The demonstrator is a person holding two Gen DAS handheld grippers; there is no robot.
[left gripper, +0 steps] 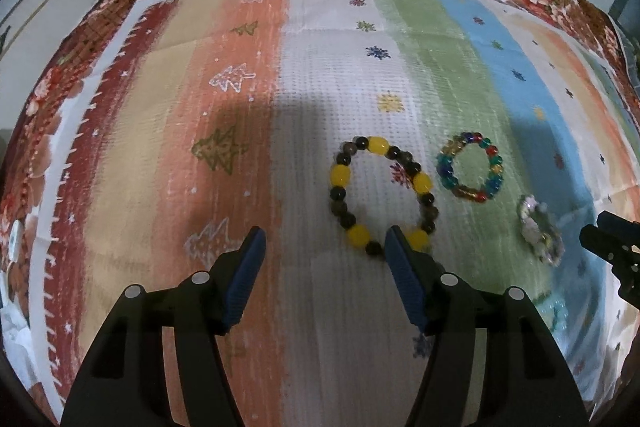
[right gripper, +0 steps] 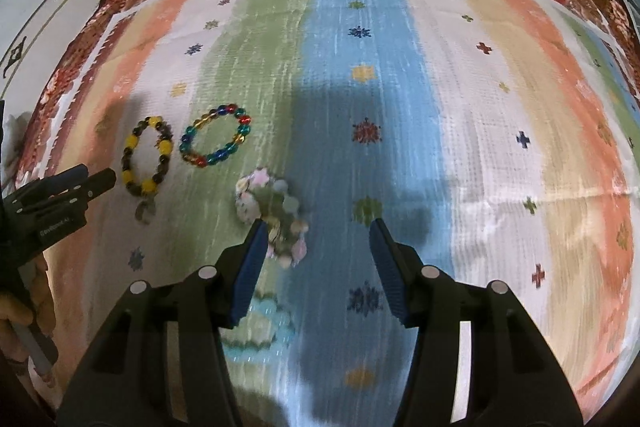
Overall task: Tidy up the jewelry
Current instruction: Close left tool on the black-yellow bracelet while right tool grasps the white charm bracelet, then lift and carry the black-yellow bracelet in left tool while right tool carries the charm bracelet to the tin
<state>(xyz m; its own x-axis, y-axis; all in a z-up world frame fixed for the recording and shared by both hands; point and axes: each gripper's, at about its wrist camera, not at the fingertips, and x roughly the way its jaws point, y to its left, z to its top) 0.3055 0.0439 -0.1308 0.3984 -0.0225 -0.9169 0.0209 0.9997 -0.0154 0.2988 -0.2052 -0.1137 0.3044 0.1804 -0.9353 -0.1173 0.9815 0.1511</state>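
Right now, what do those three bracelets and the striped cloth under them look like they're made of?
Yellow and brown bracelet: large rounded beads, opaque yellow and mottled brown, likely stone or resin, semi-gloss.
Multicolour bracelet: small translucent beads with bright glints, probably glass or acrylic.
Pale bracelet: soft pink and green chunks, blurred; material unclear.
Striped cloth: woven fabric, matte, with a visible grid texture and fold creases.

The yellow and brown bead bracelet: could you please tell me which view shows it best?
The left wrist view: the yellow and brown bead bracelet lies large and near centre, one edge behind a finger. The right wrist view shows it small and foreshortened at the left.
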